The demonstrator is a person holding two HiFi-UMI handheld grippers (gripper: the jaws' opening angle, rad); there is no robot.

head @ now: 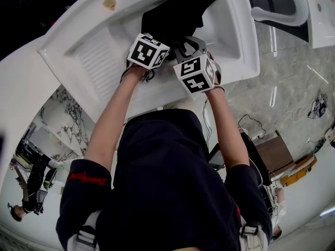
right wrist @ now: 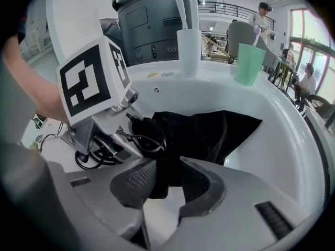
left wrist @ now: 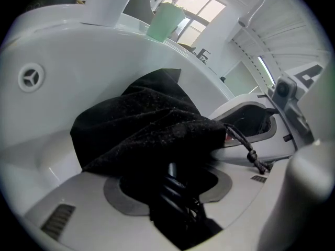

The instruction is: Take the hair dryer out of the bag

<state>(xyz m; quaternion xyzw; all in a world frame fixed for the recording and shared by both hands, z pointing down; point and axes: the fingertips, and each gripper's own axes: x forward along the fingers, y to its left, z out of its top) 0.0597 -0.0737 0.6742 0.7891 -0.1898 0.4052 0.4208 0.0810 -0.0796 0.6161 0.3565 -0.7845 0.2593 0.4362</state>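
A black drawstring bag [head: 175, 12] lies crumpled in the white basin [head: 235, 46]. My left gripper [left wrist: 170, 192] is shut on the bag's near edge [left wrist: 152, 135]; a glossy black part shows in the dark folds between its jaws, and I cannot tell what it is. No hair dryer can be made out. My right gripper [right wrist: 167, 184] stands open right beside the left gripper [right wrist: 104, 135], with a flap of the bag [right wrist: 204, 129] hanging loose between its pads. The knotted drawstring [left wrist: 255, 160] trails toward the right gripper [left wrist: 251, 124]. In the head view both grippers, left [head: 159, 38] and right [head: 191, 45], meet at the bag's near end.
A ribbed washboard slope [head: 102, 61] fills the basin's left half. A green cup [right wrist: 250, 61] and a white cup with a toothbrush [right wrist: 188, 46] stand on the far rim. The overflow hole [left wrist: 30, 78] sits in the basin wall. People stand in the background.
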